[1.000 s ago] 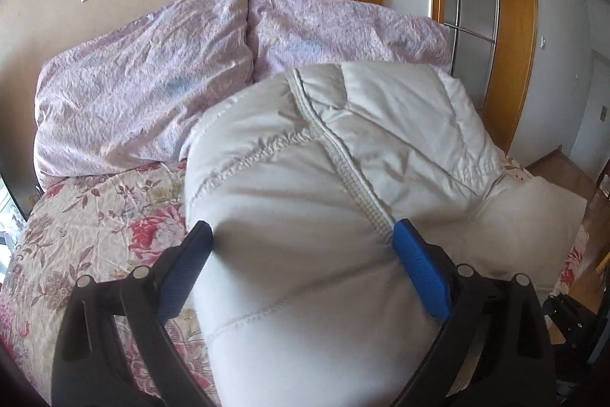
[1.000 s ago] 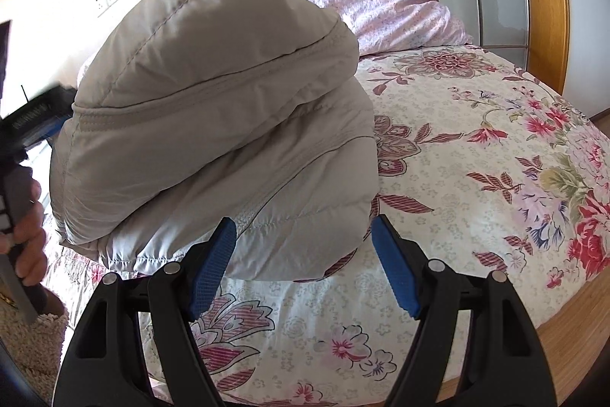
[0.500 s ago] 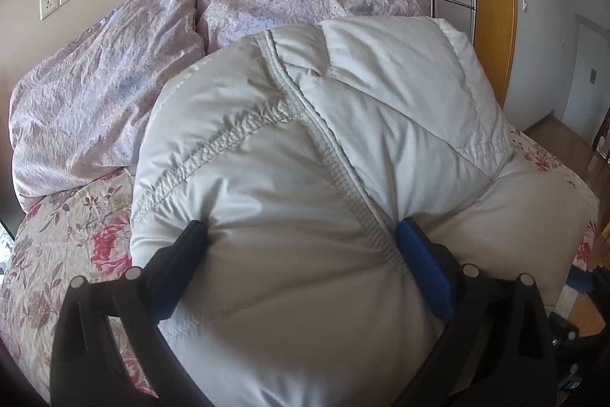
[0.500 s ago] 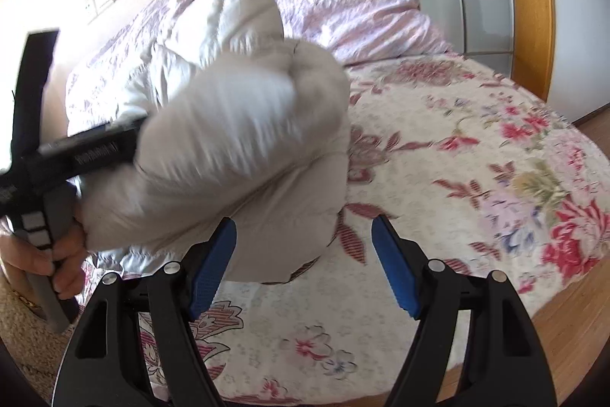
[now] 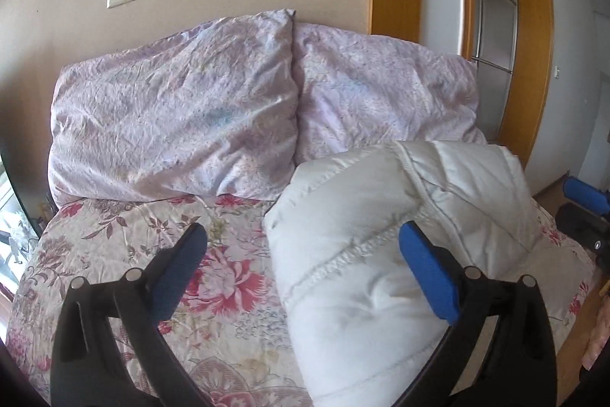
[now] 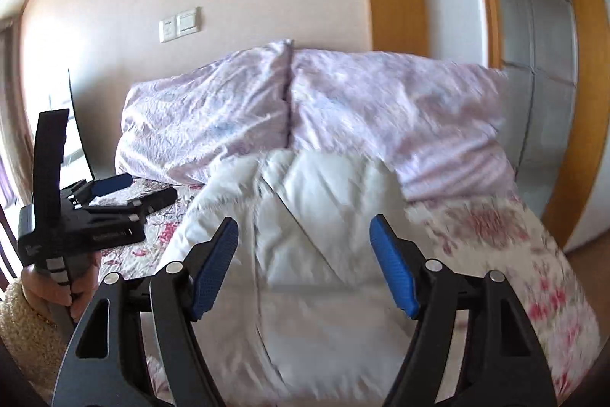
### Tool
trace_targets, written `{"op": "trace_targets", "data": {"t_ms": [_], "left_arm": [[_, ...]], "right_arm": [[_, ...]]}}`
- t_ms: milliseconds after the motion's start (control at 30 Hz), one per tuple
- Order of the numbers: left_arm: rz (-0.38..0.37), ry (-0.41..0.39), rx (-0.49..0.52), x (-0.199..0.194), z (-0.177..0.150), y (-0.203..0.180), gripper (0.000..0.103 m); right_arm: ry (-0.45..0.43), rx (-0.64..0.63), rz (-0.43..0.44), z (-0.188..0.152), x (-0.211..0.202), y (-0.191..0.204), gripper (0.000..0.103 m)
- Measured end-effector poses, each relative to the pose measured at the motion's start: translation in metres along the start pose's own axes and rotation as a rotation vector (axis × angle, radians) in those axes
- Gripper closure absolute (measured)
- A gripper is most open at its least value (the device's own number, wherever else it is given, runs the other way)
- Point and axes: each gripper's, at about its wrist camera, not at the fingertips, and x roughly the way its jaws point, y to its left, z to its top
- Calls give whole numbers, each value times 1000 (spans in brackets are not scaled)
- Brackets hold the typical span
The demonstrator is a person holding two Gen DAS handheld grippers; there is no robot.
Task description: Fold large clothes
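A white padded jacket [image 5: 385,254] lies folded in a bulky bundle on the floral bedspread [image 5: 160,254], just in front of the pillows. My left gripper [image 5: 301,250] is open and empty; its right pad [image 5: 427,269] sits over the jacket's left part, the left pad over bare bedspread. In the right wrist view the jacket [image 6: 316,235] fills the middle. My right gripper [image 6: 303,250] is open and empty above it. The left gripper [image 6: 114,193] shows there at the left, held by a hand, beside the jacket.
Two lilac pillows [image 5: 179,124] [image 5: 381,98] lean against the beige wall at the bed's head. A wooden-framed glass door [image 5: 495,37] stands at the right. The bed's right edge and wooden floor [image 5: 572,330] lie beyond the jacket.
The jacket was lifted in the air on my left gripper; now it lies on the bed and the left gripper is off to its left. The right gripper has swung over it.
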Motion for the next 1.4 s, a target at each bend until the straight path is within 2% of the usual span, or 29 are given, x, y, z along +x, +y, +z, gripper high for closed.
{"op": "trace_targets", "data": {"t_ms": [133, 233, 467, 567, 800, 1167, 1400], "left_arm": [[-4, 44, -7, 20, 2, 4, 3], [-2, 56, 1, 31, 1, 2, 3], [-17, 78, 21, 57, 2, -12, 3], [-24, 67, 49, 61, 1, -22, 2], [23, 46, 121, 74, -7, -41, 2], [-27, 151, 83, 107, -17, -41, 2], [17, 177, 122, 121, -22, -50, 2]], "right_arm": [[32, -29, 22, 29, 40, 6, 35], [60, -47, 6, 34, 61, 3, 38], [179, -14, -84, -1, 101, -31, 38], [180, 40, -76, -15, 107, -47, 38], [147, 60, -72, -34, 121, -58, 38], [192, 116, -36, -49, 147, -72, 35], [266, 120, -32, -52, 164, -75, 33]]}}
